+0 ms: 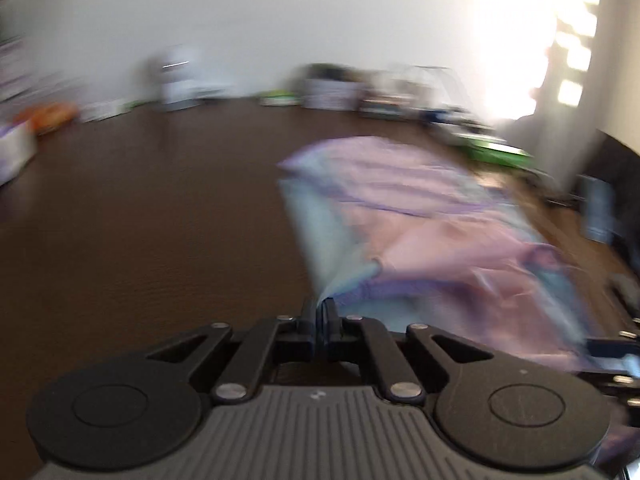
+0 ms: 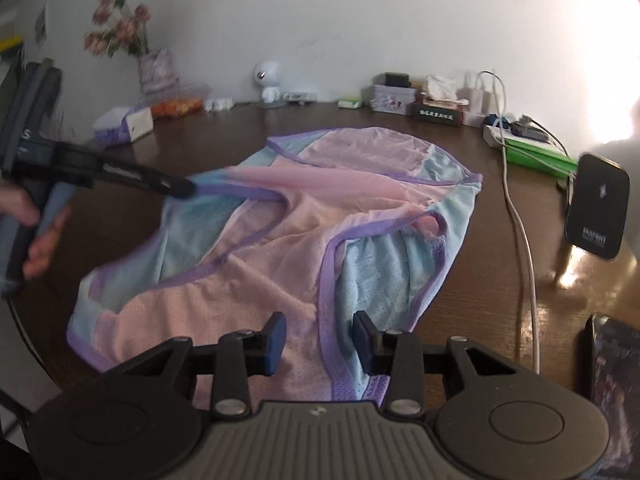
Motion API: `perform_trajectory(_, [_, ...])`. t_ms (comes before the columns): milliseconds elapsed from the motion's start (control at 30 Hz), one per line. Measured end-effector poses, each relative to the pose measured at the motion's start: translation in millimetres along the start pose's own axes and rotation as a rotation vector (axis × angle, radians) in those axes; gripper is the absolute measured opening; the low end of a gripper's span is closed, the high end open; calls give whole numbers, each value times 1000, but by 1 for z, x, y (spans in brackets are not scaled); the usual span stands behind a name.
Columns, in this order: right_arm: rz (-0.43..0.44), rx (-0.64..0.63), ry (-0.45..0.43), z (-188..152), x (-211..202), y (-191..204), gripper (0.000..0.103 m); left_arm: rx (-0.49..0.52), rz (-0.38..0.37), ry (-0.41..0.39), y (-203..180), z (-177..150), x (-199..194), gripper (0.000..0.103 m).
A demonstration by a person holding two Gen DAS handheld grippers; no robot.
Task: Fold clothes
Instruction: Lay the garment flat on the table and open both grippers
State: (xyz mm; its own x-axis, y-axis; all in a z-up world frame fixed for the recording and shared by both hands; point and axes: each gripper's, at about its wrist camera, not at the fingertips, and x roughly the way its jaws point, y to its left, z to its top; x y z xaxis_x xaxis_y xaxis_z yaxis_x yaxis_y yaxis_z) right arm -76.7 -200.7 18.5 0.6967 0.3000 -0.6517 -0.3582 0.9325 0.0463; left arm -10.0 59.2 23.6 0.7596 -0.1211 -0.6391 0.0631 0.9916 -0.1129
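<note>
One garment on dark wooden table: pink mesh tank top, light blue side panels, purple trim. Spread mostly flat, long axis running from near edge of right wrist view toward far wall; which end is the hem, cannot tell. Two grippers. Left gripper pinched tight on a blue-and-purple edge of cloth, that edge pulled up and out to the left, off the table. Right gripper partly apart over the near end, purple seam between blue pads; contact with cloth unclear. One hand visible on left gripper's handle.
</note>
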Motion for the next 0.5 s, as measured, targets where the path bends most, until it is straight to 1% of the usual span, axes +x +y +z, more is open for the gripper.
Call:
perform_trajectory(33, [20,-3,10,2,-1,0,35,-29,27,-4,5,-2,-4,15])
perform_trajectory(67, [47,-1,12,3,-2,-1,34,-36,27,-10,6,-2,-11,32])
perform_trajectory(100, [67,3,7,5,-3,-2,34,-38,17,-19,5,-3,-19,42])
perform_trajectory(133, [67,6,-5,11,-5,-3,34,-22,-18,-35,-1,-3,-27,56])
perform_trajectory(167, [59,9,-18,17,-7,-4,34,6,-54,-45,-7,-3,-34,62])
perform_trajectory(200, [51,11,-32,24,-9,-6,34,39,-74,-39,-14,-3,-37,64])
perform_trajectory(300, [4,12,-78,40,-7,-13,34,109,-76,-7,-28,-4,-33,63])
perform_trajectory(333, [-30,12,-81,43,-2,-14,33,123,-79,-8,-31,-7,-31,62])
perform_trajectory(367, [-73,12,-77,45,5,-16,34,134,-80,-8,-33,-10,-29,55])
perform_trajectory(400, [-109,10,-64,45,14,-17,30,134,-73,-3,-32,-14,-27,46])
perform_trajectory(433, [-142,8,-45,44,23,-19,13,124,-66,3,-30,-17,-26,23])
perform_trajectory(467, [-171,20,-39,44,27,-22,2,109,-66,18,-27,-20,-25,9])
perform_trajectory(500, [-196,39,-38,43,27,-26,2,97,-66,35,-24,-23,-24,8])
